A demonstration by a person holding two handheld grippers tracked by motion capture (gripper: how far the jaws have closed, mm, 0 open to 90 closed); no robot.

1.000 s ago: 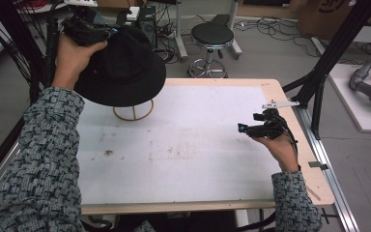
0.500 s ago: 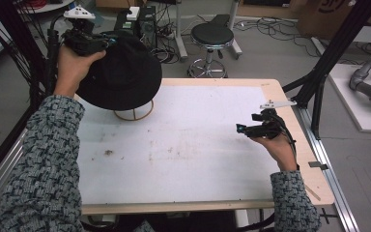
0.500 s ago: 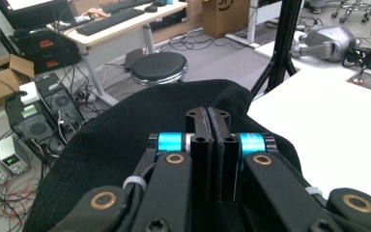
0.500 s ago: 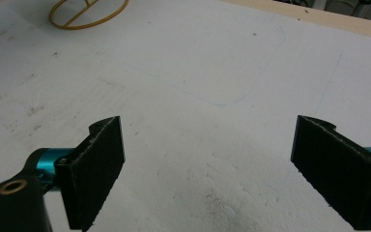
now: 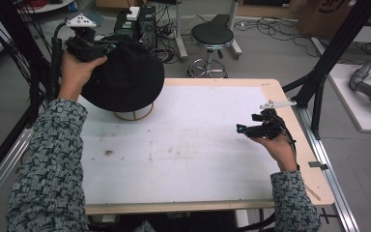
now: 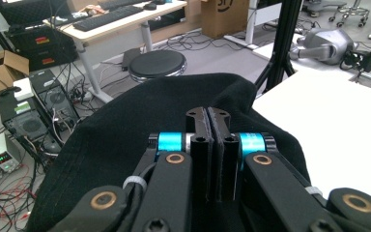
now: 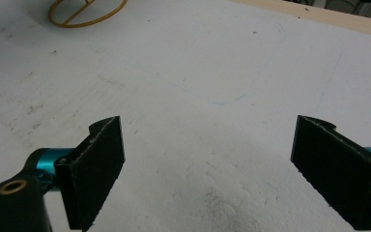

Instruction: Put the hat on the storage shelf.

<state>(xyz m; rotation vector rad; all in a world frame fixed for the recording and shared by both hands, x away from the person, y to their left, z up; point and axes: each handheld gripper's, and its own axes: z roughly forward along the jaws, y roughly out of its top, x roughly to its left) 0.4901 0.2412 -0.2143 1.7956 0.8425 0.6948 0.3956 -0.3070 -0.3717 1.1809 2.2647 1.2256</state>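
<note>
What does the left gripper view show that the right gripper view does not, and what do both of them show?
The left gripper view alone has the black hat pinched between closed jaws of the left gripper, with a round stool and desks behind. The right gripper view alone has the right gripper with its jaws wide apart and nothing between them, and the yellow wire ring lying flat. Both share the white table surface.

Lighting is even and fairly bright. The high view is slightly soft. Shadows on the table (image 5: 183,145) are faint.
</note>
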